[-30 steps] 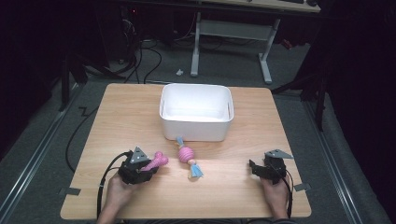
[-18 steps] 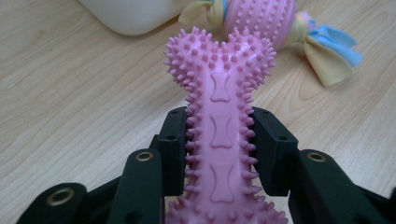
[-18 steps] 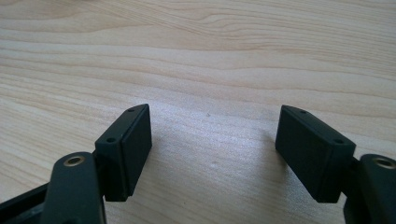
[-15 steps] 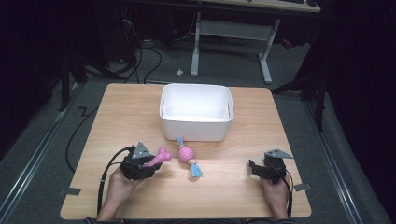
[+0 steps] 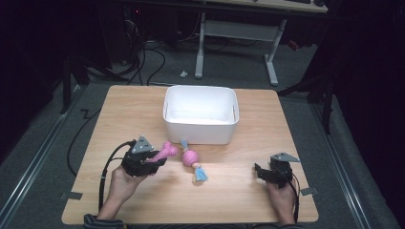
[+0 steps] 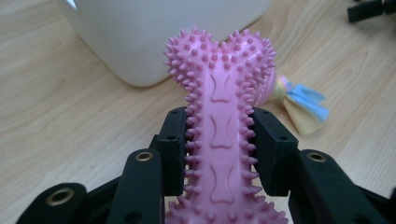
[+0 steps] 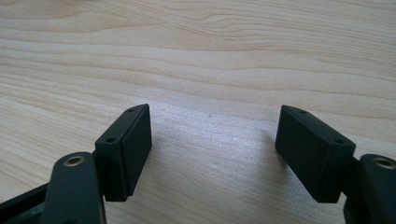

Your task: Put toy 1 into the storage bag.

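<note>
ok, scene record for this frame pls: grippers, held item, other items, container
left gripper: shut on pink spiky rubber bone toy, gripped at its shaft
right gripper: open, nothing between jaws, low over light wooden table
loose item: pink ball with blue and yellow fabric tails, on the table
container: white rectangular plastic bin, nothing seen inside

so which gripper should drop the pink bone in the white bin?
Left. The left gripper is already shut on the pink bone, close to the white bin. The right gripper sits open over bare wood.
</note>
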The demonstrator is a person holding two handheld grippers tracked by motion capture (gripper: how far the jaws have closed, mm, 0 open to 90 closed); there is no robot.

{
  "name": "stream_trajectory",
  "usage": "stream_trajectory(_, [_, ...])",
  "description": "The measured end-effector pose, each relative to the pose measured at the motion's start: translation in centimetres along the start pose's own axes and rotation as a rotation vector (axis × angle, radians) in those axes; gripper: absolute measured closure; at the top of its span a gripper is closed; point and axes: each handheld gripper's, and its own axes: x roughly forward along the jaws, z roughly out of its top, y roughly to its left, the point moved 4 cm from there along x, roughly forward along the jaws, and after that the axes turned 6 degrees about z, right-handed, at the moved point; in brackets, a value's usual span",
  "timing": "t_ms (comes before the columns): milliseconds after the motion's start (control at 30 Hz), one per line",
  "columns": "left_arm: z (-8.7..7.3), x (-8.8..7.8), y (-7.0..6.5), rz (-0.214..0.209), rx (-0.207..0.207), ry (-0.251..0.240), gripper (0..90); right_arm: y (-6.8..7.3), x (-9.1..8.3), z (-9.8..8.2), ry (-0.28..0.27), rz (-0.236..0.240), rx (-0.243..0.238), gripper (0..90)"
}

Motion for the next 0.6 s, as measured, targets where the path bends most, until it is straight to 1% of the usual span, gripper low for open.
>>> stream_trajectory(67, [0.5, -0.3, 0.3, -0.01, -0.023, -0.004, 59.6, 0.0, 0.0, 0.0, 0.0, 0.0, 0.0, 27.2])
stream_trajectory(200, [0.9, -0.3, 0.5, -0.005, -0.014, 0.005, 59.6, 0.0, 0.0, 0.0, 0.0, 0.0, 0.0, 27.2])
stream_trajectory(300, [1.3, -0.3, 0.6, -0.01, -0.027, -0.002, 59.7, 0.0, 0.0, 0.0, 0.0, 0.0, 0.001, 27.2])
stream_trajectory(400, [1.8, -0.4, 0.7, -0.013, -0.024, -0.008, 59.7, 0.0, 0.0, 0.0, 0.0, 0.001, 0.0, 27.2])
stream_trajectory(433, [2.4, -0.6, 0.6, -0.014, -0.019, -0.02, 59.7, 0.0, 0.0, 0.0, 0.0, 0.001, 0.0, 27.2])
stream_trajectory(467, [2.4, -0.6, 0.6, -0.014, -0.019, -0.02, 59.7, 0.0, 0.0, 0.0, 0.0, 0.001, 0.0, 27.2])
stream_trajectory(567, [3.3, -0.7, 0.7, -0.022, -0.021, -0.031, 59.7, 0.0, 0.0, 0.0, 0.0, 0.001, 0.0, 27.2])
stream_trajectory(600, [4.1, -0.8, 0.7, -0.02, -0.016, -0.036, 59.7, 0.0, 0.0, 0.0, 0.0, 0.001, 0.0, 27.2])
